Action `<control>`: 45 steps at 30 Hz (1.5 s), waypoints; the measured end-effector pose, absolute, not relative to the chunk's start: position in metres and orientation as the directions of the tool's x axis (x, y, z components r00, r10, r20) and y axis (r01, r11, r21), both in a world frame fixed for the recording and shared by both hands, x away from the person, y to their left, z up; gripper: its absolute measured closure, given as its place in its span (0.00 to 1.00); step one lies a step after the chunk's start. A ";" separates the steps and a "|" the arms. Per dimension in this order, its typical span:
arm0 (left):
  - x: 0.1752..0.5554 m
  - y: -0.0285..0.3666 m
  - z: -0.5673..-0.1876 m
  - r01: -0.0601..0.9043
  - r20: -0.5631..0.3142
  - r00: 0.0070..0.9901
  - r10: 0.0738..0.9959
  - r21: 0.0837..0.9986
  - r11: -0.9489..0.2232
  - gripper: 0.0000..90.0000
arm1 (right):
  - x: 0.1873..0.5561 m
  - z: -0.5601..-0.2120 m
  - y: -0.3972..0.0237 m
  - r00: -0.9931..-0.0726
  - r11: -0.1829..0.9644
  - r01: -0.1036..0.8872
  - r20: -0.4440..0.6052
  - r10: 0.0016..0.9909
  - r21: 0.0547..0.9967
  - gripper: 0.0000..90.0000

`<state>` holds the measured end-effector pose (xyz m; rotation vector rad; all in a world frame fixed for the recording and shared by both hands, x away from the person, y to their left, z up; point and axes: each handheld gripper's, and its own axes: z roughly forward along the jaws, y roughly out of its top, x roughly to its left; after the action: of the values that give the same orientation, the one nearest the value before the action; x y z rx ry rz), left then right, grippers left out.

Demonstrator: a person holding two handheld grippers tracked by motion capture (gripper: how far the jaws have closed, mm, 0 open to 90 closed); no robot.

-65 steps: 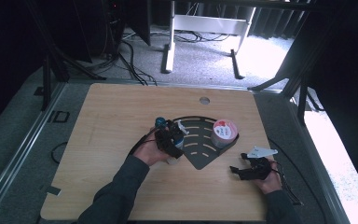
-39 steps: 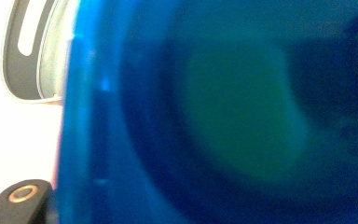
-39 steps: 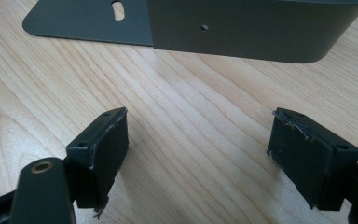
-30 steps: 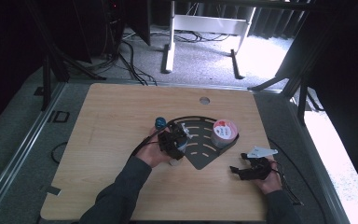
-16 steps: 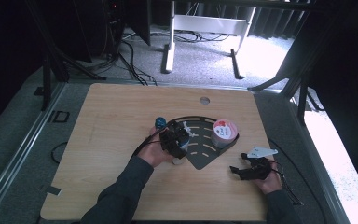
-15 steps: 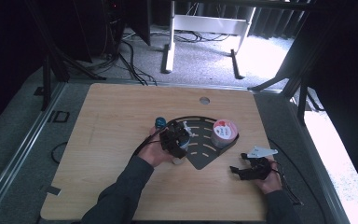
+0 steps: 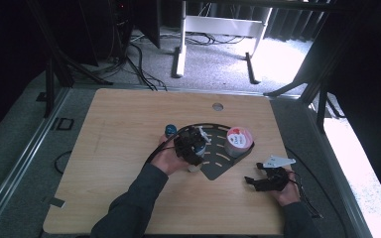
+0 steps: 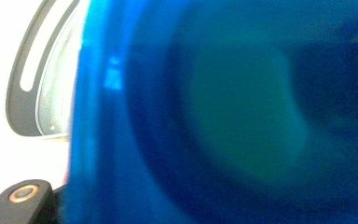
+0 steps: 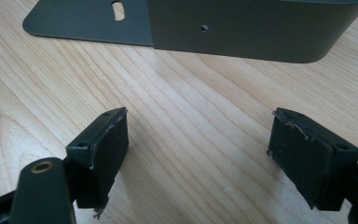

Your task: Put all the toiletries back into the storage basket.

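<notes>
My left gripper point(image 7: 192, 144) is over the left edge of a dark fan-shaped slotted tray point(image 7: 222, 163) at mid-table. In the left gripper view a blurred blue object point(image 8: 223, 116) sits right against the camera and presses on the one jaw that shows at the lower left; the gripper looks shut on it. Something white point(image 7: 194, 168) pokes out below that hand. My right gripper point(image 7: 265, 179) rests low near the table's right front, open, with bare wood between its pads point(image 9: 105, 149). The tray's wall point(image 9: 261, 28) stands just ahead of it.
A red-and-white round container point(image 7: 238, 140) stands in the tray's right end. A small blue-topped item point(image 7: 170, 130) sits on the wooden table point(image 7: 109, 148) just left of the tray. A round hole point(image 7: 218, 106) is near the far edge.
My left gripper has moved right, from beside the small blue-topped item to over the tray's left edge. The right gripper has stayed in place.
</notes>
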<state>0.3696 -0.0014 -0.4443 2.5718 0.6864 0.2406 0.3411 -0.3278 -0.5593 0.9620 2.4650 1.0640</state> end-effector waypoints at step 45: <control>0.386 -0.029 -0.437 0.449 0.054 0.837 0.545 0.502 -0.739 0.61 | 0.341 -0.559 -0.328 -0.736 0.504 0.465 0.001 0.677 0.728 0.22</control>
<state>0.3857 -0.0291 -0.4365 2.5353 0.7327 0.2714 0.3412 -0.3280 -0.5593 0.9625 2.4651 1.0661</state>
